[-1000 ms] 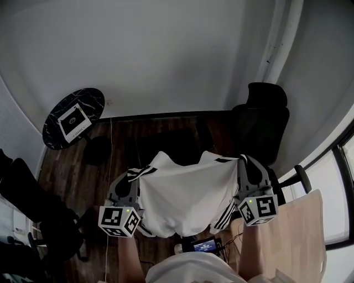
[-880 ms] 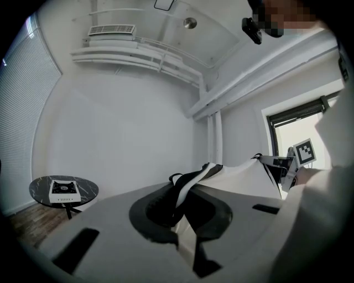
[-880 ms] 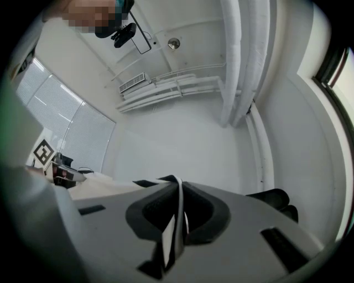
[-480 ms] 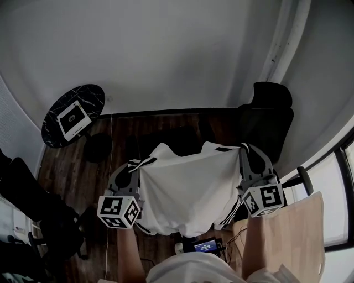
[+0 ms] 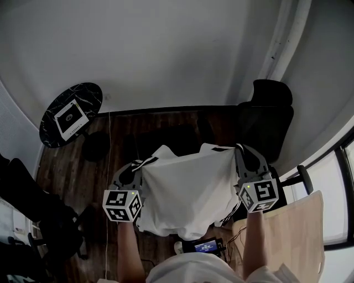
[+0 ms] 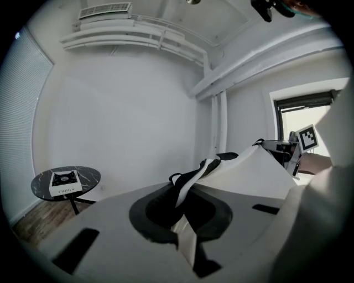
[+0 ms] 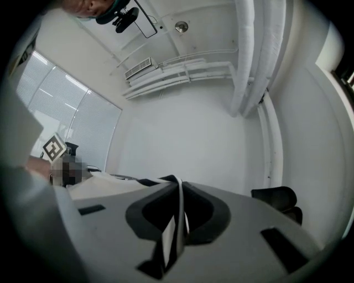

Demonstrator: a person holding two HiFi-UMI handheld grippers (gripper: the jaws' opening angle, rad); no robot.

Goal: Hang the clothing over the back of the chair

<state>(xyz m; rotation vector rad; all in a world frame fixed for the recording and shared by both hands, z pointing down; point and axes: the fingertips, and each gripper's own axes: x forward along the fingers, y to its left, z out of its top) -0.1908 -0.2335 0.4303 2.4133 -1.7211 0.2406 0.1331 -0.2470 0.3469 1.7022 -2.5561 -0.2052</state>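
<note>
Left claw (image 5: 138, 167), right claw (image 5: 238, 150) both clamped on the shirt (image 5: 185, 188) — gripper views show the pinch, head view the spread.

A plain, sparsely furnished office room

A black office chair (image 5: 271, 116) with a headrest stands on dark wood floor (image 5: 160, 122) against bare white walls (image 5: 166, 50). Well to its left is a round dark marble side table (image 5: 91, 95) bearing a small white box (image 5: 69, 118). Just beside the chair a white pipe (image 5: 282, 38) climbs the corner, and nearer the camera lie a pale wooden desktop (image 5: 298, 232) and a window (image 5: 335, 204). Slatted blinds (image 7: 61, 105) and a ceiling vent (image 6: 105, 10) complete it
</note>
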